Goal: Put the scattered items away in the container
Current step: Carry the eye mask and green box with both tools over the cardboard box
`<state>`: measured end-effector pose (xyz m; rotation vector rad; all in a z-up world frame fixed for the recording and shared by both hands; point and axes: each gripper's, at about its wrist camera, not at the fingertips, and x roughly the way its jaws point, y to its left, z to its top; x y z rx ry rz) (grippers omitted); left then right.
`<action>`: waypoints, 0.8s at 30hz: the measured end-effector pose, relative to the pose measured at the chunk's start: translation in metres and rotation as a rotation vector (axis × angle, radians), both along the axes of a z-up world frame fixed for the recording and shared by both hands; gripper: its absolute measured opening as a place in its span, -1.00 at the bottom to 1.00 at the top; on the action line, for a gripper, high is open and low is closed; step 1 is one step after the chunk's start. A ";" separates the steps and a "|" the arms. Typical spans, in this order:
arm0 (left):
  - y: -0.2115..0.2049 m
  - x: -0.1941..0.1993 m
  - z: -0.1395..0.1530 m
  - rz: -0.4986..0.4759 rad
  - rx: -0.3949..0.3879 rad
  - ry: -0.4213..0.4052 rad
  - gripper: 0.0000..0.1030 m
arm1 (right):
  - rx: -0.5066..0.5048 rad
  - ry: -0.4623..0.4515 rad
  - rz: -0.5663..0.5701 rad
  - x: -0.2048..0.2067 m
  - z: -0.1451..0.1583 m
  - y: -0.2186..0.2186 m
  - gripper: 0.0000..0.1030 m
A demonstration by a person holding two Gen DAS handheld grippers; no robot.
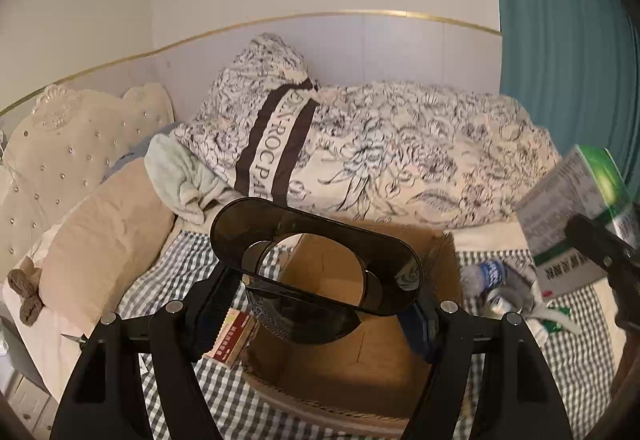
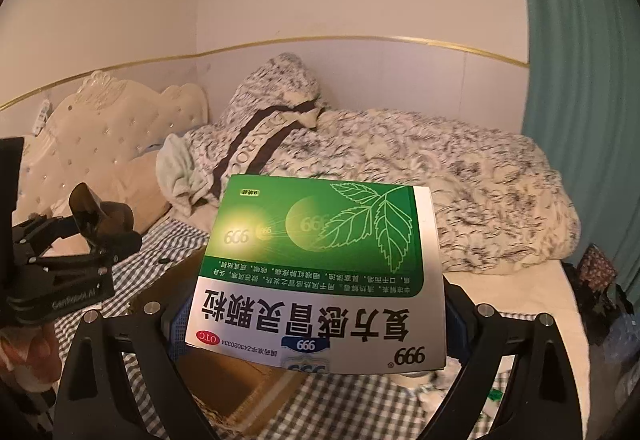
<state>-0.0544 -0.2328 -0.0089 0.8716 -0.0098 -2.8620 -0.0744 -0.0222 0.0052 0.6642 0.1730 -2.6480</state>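
A dark smoky plastic holder (image 1: 248,224) with round openings hangs above the open cardboard box (image 1: 360,368), and my left gripper (image 1: 316,304) is shut on its two sides. My right gripper (image 2: 316,320) is shut on a green and white medicine box (image 2: 320,260), held level over the near right corner of the cardboard box (image 2: 224,380). The left wrist view shows that medicine box (image 1: 572,192) at the far right, to the right of the carton. From the right wrist view, the left gripper (image 2: 92,236) and the holder (image 2: 100,220) are at the left.
A small red and beige packet (image 1: 232,340) lies on the checked sheet left of the carton. A blue-labelled bottle (image 1: 492,276) and green-white wrappers (image 1: 552,324) lie to its right. The floral duvet (image 1: 400,152) is behind, a beige pillow (image 1: 108,240) at left, a teal curtain (image 1: 560,40) at right.
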 end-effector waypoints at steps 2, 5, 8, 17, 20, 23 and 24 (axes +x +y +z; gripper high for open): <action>-0.006 -0.004 -0.010 -0.002 0.022 -0.029 0.46 | 0.002 -0.014 0.013 -0.005 -0.006 -0.009 0.82; -0.009 -0.011 -0.024 -0.009 0.054 -0.054 0.46 | 0.013 -0.039 0.034 -0.014 -0.017 -0.023 0.82; 0.001 -0.019 -0.039 -0.043 0.019 -0.081 0.46 | 0.022 -0.064 0.045 -0.024 -0.026 -0.032 0.82; -0.001 -0.043 -0.080 -0.054 0.035 -0.162 0.46 | 0.075 -0.143 0.073 -0.058 -0.060 -0.062 0.82; -0.004 -0.049 -0.091 -0.055 0.047 -0.180 0.46 | 0.083 -0.170 0.083 -0.067 -0.072 -0.070 0.83; -0.008 -0.052 -0.106 -0.054 0.061 -0.206 0.46 | 0.092 -0.191 0.083 -0.074 -0.084 -0.076 0.83; -0.008 -0.052 -0.109 -0.053 0.061 -0.211 0.46 | 0.098 -0.197 0.083 -0.077 -0.088 -0.078 0.83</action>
